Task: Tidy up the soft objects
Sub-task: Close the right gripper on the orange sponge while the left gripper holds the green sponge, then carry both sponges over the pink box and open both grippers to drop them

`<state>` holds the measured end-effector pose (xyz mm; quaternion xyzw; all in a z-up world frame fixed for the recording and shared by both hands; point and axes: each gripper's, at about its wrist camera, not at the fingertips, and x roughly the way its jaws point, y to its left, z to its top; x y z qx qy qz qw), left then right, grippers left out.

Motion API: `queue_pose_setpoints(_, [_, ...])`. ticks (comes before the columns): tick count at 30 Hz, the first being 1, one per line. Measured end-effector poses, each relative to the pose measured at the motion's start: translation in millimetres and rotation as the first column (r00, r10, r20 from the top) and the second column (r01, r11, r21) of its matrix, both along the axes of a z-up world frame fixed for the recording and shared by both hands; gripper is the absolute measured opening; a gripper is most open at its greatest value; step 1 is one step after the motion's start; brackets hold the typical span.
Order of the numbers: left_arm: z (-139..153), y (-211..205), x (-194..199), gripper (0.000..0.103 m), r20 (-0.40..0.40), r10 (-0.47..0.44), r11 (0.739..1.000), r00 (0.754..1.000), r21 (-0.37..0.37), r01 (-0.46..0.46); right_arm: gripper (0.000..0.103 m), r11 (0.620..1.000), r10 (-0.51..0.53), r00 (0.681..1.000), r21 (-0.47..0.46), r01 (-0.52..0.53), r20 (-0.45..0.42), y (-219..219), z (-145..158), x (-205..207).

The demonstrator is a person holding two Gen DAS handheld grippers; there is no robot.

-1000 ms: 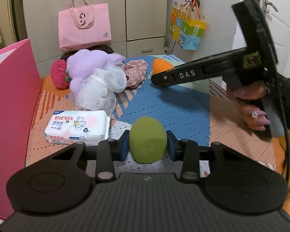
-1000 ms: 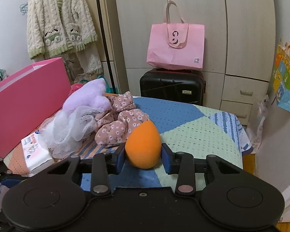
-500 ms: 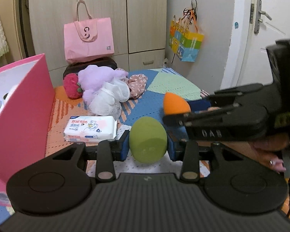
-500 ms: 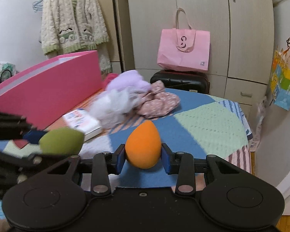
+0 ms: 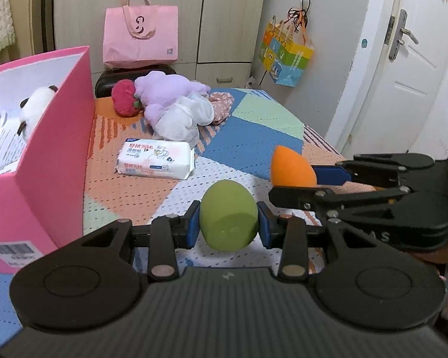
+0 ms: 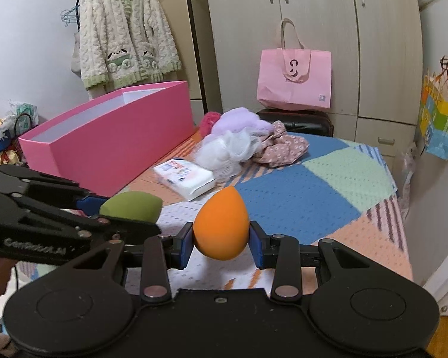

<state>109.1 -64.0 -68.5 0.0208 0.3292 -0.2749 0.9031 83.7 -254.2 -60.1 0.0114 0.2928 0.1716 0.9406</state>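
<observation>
Taking the pink box (image 5: 44, 137) as my landmark and reading across from it: its open top now shows much more in my left view than half a second ago, with a white plush toy (image 5: 34, 109) already lying inside, so I have swung both tools toward it. Beyond its far end sit the red plush (image 5: 124, 98), the purple plush (image 5: 164, 92) and the white mesh puff (image 5: 183, 117); the pack of wipes (image 5: 156, 159) lies just right of the box wall, all on the patterned bed cover (image 5: 254, 137). Right of the box's near corner, my left hand-held gripper (image 5: 228, 223) is clenched on the green sponge (image 5: 228, 214), lifted off the cover. Farther right again, my right hand-held gripper (image 6: 221, 240) grasps the orange sponge (image 6: 221, 223), and it has drawn in beside the left one from out over the bed a second ago. I judge both sponges are mid-carry to the box; next I need to raise them over its wall and let go inside.
</observation>
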Motion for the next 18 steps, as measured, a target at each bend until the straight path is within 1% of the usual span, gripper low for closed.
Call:
queue_pose_setpoints(4, [3,8,-4,0.037,-0.006,-0.008,1.0,1.0,0.0,0.008,0.043,1.0,0.005,1.0,-0.027,-0.004,0.016,7,7,-13])
queue_pose_setpoints(7, [5,16,-6,0.037,-0.04,-0.019,1.0,0.999,-0.006,0.019,0.043,0.999,0.005,1.0,-0.04,-0.005,0.001,9,9,-21])
queue_pose_setpoints(9, [7,22,-4,0.037,-0.074,-0.026,0.999,0.997,-0.023,0.025,0.044,1.0,0.017,1.0,-0.005,-0.017,-0.019,8,11,-25])
queue_pose_setpoints(12, [11,30,-4,0.037,-0.086,-0.037,0.999,0.996,-0.034,0.034,0.044,0.994,0.056,0.996,0.093,-0.05,-0.069,5,13,-27])
queue_pose_setpoints(16, [18,45,-5,0.037,-0.117,-0.065,0.997,0.991,-0.053,0.059,0.044,0.985,0.101,0.99,0.147,-0.086,-0.1,13,19,-27])
queue_pose_setpoints(18, [24,53,-9,0.037,-0.122,-0.082,0.996,0.989,-0.043,0.078,0.044,0.979,0.138,0.983,0.167,-0.117,-0.118,19,24,-27])
